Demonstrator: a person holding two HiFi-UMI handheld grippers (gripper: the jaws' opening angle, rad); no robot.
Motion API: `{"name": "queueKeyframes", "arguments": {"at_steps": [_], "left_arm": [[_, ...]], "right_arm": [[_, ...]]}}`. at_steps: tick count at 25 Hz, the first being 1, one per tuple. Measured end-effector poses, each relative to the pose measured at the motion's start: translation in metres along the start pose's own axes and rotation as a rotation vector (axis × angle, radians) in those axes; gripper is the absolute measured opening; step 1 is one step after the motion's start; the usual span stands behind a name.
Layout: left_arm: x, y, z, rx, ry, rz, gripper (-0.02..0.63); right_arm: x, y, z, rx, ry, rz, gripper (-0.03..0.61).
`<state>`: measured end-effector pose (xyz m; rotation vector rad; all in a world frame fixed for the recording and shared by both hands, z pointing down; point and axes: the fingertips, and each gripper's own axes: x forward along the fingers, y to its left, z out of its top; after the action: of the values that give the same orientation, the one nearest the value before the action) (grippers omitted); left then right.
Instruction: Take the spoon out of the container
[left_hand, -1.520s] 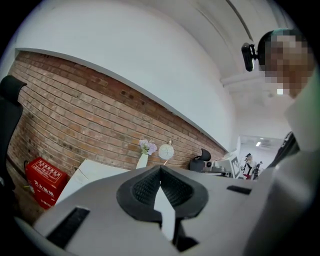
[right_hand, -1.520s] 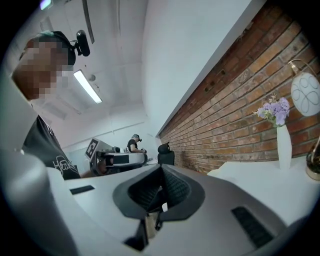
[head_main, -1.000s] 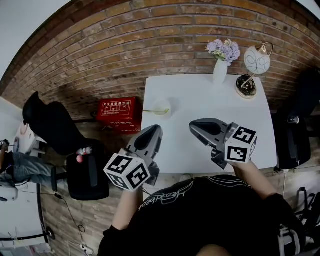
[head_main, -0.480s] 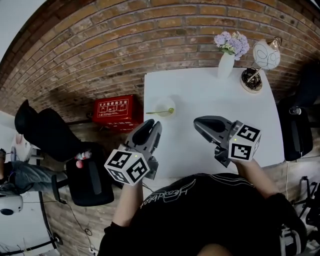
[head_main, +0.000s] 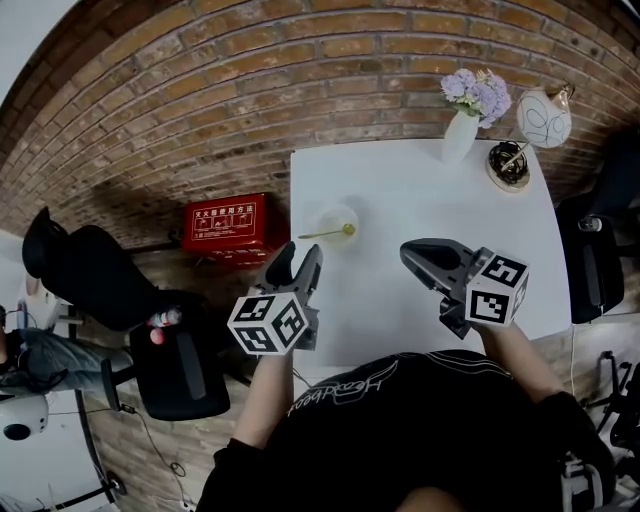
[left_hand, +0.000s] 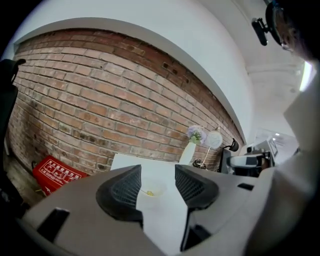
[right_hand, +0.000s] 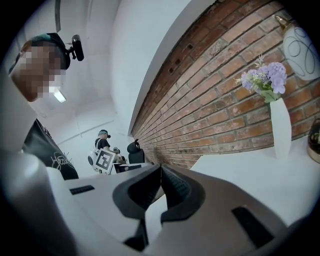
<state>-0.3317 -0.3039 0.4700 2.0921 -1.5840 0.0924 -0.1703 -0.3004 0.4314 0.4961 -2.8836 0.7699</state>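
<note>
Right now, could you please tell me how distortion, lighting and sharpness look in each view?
Head view: fisheye bows the red-brown brick wall into an arc; white rectangular table evenly lit. Left gripper view: black top-left corner, bricks sharp. Right gripper view: ceiling strip light glares; purple flowers look sharp.

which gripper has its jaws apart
The left gripper: its jaws are opening, with nothing between them. The right gripper differs: its jaws are pressed together at the tips.

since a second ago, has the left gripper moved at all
Yes, a little. Against the table's near edge, the left gripper has edged forward toward the container, and its jaws are opening with nothing between them.
</note>
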Motion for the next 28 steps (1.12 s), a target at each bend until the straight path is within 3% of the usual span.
{"name": "queueKeyframes", "arguments": {"at_steps": [3,7,11,16,28], "left_arm": [[0.011,0.018,-0.011,-0.046,0.023,0.019,0.189],[0.027,0.038,-0.022,-0.167,0.034,0.025,0.189],[0.042,0.053,-0.037,-0.215,0.064,0.055,0.189],[0.056,0.059,-0.050,-0.223,0.084,0.080,0.174],[0.064,0.061,-0.050,-0.240,0.068,0.129,0.018]], "right_arm": [[-0.002,-0.007,-0.005,0.013,0.012,-0.025,-0.003],[-0.009,-0.017,-0.012,0.021,0.032,-0.063,-0.003],[-0.016,-0.021,-0.015,0.028,0.041,-0.087,-0.003],[-0.018,-0.026,-0.017,0.034,0.046,-0.101,-0.003],[-0.025,-0.036,-0.024,0.054,0.042,-0.120,-0.003]]}}
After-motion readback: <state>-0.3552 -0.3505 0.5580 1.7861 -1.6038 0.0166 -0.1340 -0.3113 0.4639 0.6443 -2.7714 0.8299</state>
